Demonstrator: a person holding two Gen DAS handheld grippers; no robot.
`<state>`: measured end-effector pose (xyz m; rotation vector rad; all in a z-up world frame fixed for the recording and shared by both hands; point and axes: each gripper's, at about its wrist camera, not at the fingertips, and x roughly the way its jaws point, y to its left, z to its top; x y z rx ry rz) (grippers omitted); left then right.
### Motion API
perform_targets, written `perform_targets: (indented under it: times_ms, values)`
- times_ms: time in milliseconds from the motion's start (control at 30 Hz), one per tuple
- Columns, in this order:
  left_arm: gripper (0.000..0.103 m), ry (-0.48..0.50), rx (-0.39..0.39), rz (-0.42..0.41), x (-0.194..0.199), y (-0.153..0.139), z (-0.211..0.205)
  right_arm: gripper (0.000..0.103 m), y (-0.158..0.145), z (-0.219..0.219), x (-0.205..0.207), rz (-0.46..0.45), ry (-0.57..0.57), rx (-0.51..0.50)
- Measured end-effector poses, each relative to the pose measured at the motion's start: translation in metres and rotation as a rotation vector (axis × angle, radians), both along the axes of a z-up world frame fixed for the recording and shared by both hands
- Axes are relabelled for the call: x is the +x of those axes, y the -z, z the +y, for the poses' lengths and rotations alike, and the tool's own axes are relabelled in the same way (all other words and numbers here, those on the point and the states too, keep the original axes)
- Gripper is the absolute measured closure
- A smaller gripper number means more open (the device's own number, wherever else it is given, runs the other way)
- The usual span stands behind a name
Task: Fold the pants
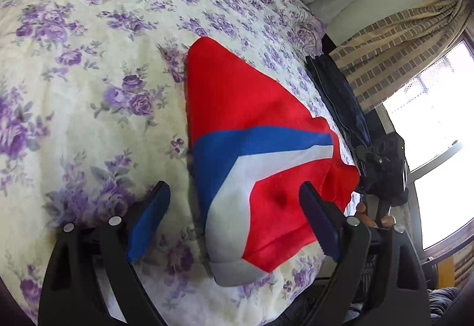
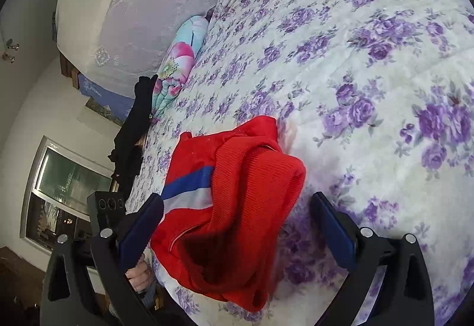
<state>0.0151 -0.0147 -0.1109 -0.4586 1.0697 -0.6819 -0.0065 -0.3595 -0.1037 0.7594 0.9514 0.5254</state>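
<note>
Red pants with a blue and white stripe lie folded on the purple-flowered bedspread. My left gripper hovers just over their near end. It is open, and the cloth lies below the gap without touching the pads. In the right wrist view the bunched red pants show a ribbed waistband on top. My right gripper stands open around that bunch, its right pad clear of the cloth. The right gripper also shows at the pants' far corner in the left wrist view.
A dark garment lies along the bed edge by a brick-pattern curtain and a bright window. A flowered pillow and a white covered headboard sit at the bed's head. A hand shows low left.
</note>
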Motion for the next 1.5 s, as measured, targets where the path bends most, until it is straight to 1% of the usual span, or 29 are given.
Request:
perform_targets:
  times_ms: [100, 167, 267, 300, 333, 367, 400, 433, 467, 533, 567, 633, 700, 767, 833, 933, 1000, 1067, 1133, 1200, 1300, 1367, 1400, 1500]
  values:
    - [0.016, 0.028, -0.003, 0.006, 0.009, 0.003, -0.009, 0.003, 0.004, 0.01, 0.013, 0.01, -0.03, -0.038]
    - [0.015, 0.053, 0.008, 0.002, 0.012, 0.004, -0.017, 0.003, 0.002, 0.019, 0.018, -0.006, -0.051, -0.081]
    - [0.014, 0.093, 0.02, -0.01, 0.012, 0.003, -0.027, 0.003, 0.0, 0.028, 0.022, -0.033, -0.063, -0.121]
    - [0.015, 0.109, 0.008, -0.014, 0.011, 0.002, -0.03, 0.007, -0.001, 0.03, 0.021, -0.048, -0.061, -0.132]
    - [0.018, 0.111, 0.007, -0.021, 0.008, 0.001, -0.031, 0.024, -0.003, 0.032, 0.018, -0.059, -0.057, -0.153]
    - [0.023, 0.111, 0.015, -0.03, 0.007, 0.001, -0.032, 0.035, -0.001, 0.03, 0.018, -0.059, -0.059, -0.155]
    - [0.035, 0.11, 0.023, -0.039, 0.005, 0.0, -0.031, 0.039, 0.001, 0.028, 0.017, -0.052, -0.063, -0.123]
    - [0.047, 0.108, 0.015, -0.035, 0.005, 0.002, -0.028, 0.042, 0.003, 0.023, 0.016, -0.048, -0.053, -0.099]
    - [0.05, 0.102, -0.004, -0.021, 0.006, 0.004, -0.024, 0.043, 0.005, 0.02, 0.015, -0.047, -0.046, -0.091]
    - [0.061, 0.083, -0.053, 0.01, 0.01, 0.008, -0.016, 0.048, 0.005, 0.02, 0.013, -0.056, -0.04, -0.088]
    - [0.064, 0.072, -0.07, 0.017, 0.011, 0.008, -0.013, 0.054, 0.005, 0.021, 0.012, -0.057, -0.036, -0.084]
    - [0.075, 0.066, -0.074, 0.001, 0.011, 0.002, -0.012, 0.059, 0.001, 0.022, 0.012, -0.056, -0.03, -0.081]
    - [0.078, 0.07, -0.059, -0.04, 0.011, -0.011, -0.014, 0.063, -0.005, 0.021, 0.012, -0.063, -0.031, -0.08]
    - [0.079, 0.073, -0.032, -0.099, 0.012, -0.027, -0.017, 0.065, -0.013, 0.021, 0.015, -0.075, -0.03, -0.078]
    - [0.08, 0.072, -0.012, -0.141, 0.014, -0.04, -0.018, 0.067, -0.021, 0.022, 0.017, -0.091, -0.031, -0.077]
    - [0.08, 0.071, -0.003, -0.166, 0.023, -0.054, -0.018, 0.067, -0.035, 0.02, 0.023, -0.121, -0.026, -0.077]
    - [0.08, 0.076, 0.018, -0.188, 0.031, -0.065, -0.021, 0.067, -0.049, 0.02, 0.032, -0.146, -0.029, -0.097]
    - [0.08, 0.08, 0.053, -0.233, 0.044, -0.084, -0.025, 0.067, -0.066, 0.018, 0.047, -0.17, -0.033, -0.109]
    - [0.08, 0.077, 0.071, -0.274, 0.061, -0.102, -0.029, 0.067, -0.085, 0.018, 0.065, -0.201, -0.032, -0.124]
    - [0.08, 0.066, 0.082, -0.31, 0.081, -0.12, -0.032, 0.067, -0.106, 0.017, 0.091, -0.233, -0.032, -0.14]
    - [0.08, 0.043, 0.113, -0.358, 0.125, -0.146, -0.039, 0.067, -0.129, 0.014, 0.14, -0.261, -0.03, -0.15]
    - [0.08, 0.021, 0.125, -0.37, 0.154, -0.155, -0.041, 0.067, -0.139, 0.014, 0.179, -0.274, -0.031, -0.161]
    - [0.08, 0.012, 0.136, -0.376, 0.176, -0.159, -0.041, 0.067, -0.14, 0.015, 0.195, -0.275, -0.029, -0.167]
    - [0.08, -0.019, 0.166, -0.385, 0.23, -0.16, -0.039, 0.067, -0.141, 0.017, 0.252, -0.276, -0.031, -0.179]
